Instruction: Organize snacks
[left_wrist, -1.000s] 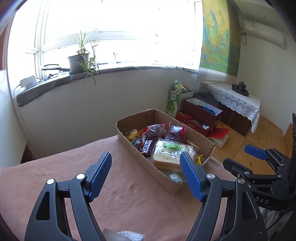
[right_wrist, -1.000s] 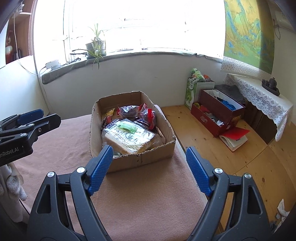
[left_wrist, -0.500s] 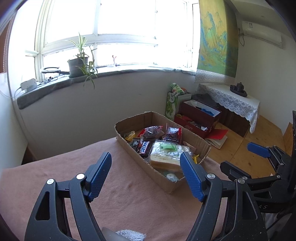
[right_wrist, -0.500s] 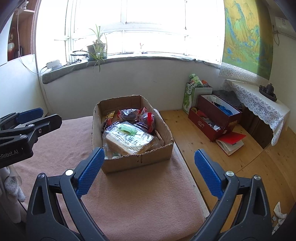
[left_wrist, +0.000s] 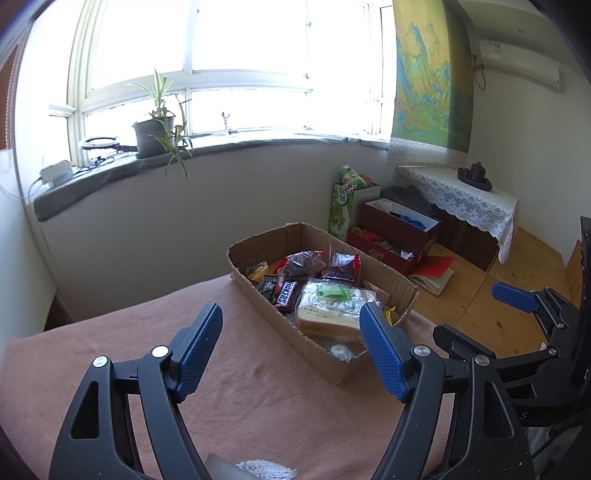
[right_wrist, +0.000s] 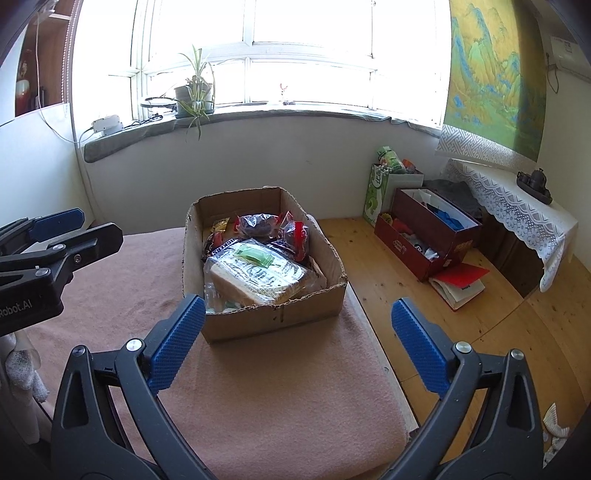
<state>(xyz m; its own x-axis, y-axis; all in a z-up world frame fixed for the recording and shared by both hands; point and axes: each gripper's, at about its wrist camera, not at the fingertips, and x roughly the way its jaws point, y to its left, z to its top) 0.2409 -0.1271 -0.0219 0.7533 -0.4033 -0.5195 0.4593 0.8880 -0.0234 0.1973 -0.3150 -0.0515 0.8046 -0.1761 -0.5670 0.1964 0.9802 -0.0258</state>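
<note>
- While both tongs are hanging back from the load, the cardboard box (right_wrist: 266, 258) is sitting on the counter (right_wrist: 273, 398), near its far right corner, with its top open.
- Snacks are lying piled inside the box: a clear bag of sliced bread (right_wrist: 258, 277) is resting uppermost toward the near end, a small green packet (right_wrist: 255, 256) is lying on it, a Snickers bar (left_wrist: 286, 291) is lying beside it, and two red-edged bags of dark dried fruit (left_wrist: 345, 264) are leaning at the far end.
- No snack is showing loose on the brown cloth.
- Left tongs (left_wrist: 291, 350): hovering with fingers spread wide, carrying nothing, aimed at the box's long side.
- Right tongs (right_wrist: 297, 345): likewise spread and empty, facing the box's near end.
- Judgement: everything gathered in one box is fitting either a finished tidy-up or a heap awaiting sorting; the tongs are likely standing clear for that reason.
</note>
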